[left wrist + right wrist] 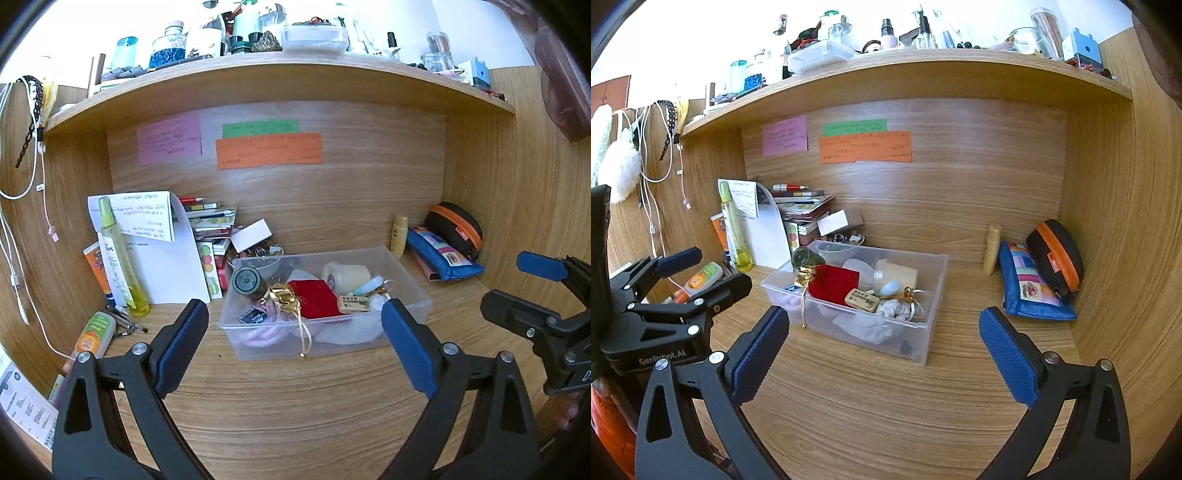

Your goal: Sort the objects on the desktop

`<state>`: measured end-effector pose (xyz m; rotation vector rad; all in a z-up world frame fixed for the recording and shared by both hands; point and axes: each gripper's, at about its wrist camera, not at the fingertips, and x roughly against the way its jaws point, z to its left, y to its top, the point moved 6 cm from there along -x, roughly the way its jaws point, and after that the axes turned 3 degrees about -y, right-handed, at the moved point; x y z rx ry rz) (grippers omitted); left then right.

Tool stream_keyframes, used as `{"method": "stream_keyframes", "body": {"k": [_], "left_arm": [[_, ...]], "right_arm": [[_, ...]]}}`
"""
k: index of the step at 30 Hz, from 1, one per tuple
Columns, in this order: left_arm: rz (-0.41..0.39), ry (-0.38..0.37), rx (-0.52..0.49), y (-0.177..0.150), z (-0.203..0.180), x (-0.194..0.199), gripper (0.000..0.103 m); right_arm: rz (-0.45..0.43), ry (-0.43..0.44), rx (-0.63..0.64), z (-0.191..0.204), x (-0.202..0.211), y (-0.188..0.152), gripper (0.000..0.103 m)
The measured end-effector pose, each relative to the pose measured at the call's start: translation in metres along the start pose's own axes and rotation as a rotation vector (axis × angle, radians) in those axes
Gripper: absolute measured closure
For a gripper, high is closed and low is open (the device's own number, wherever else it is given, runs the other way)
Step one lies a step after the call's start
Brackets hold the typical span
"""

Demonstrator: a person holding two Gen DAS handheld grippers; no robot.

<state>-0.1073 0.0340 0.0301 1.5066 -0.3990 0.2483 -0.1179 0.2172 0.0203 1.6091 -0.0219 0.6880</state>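
Note:
A clear plastic bin (413, 284) stands on the wooden desk, just beyond my two grippers. It holds a red pouch (314, 299), a dark cylinder (247, 280), a pale tape roll (347, 277), a wooden tag (352, 304) and gold ribbon. My left gripper (295, 347) is open, its blue pads on either side of the bin's near wall and short of it. My right gripper (884, 354) is wide open in front of the bin (934, 295), with nothing between its fingers. Each gripper shows in the other's view, the right gripper (502, 280) and the left gripper (724, 269).
At the right wall lie a blue pencil case (1030, 288), a black and orange case (1058, 254) and a small yellow bottle (991, 251). A tall yellow spray bottle (118, 258), papers, stacked books and an orange tube (94, 332) crowd the left. A cluttered shelf runs overhead.

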Motion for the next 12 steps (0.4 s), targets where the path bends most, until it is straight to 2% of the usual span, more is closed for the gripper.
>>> {"method": "stream_keyframes", "body": {"k": [12], "left_arm": [[0.02,-0.041,-0.018,-0.002,-0.007,-0.009,0.005]], "right_arm": [[0.035,0.005,-0.007,-0.007,-0.019,-0.004,0.0]]}}
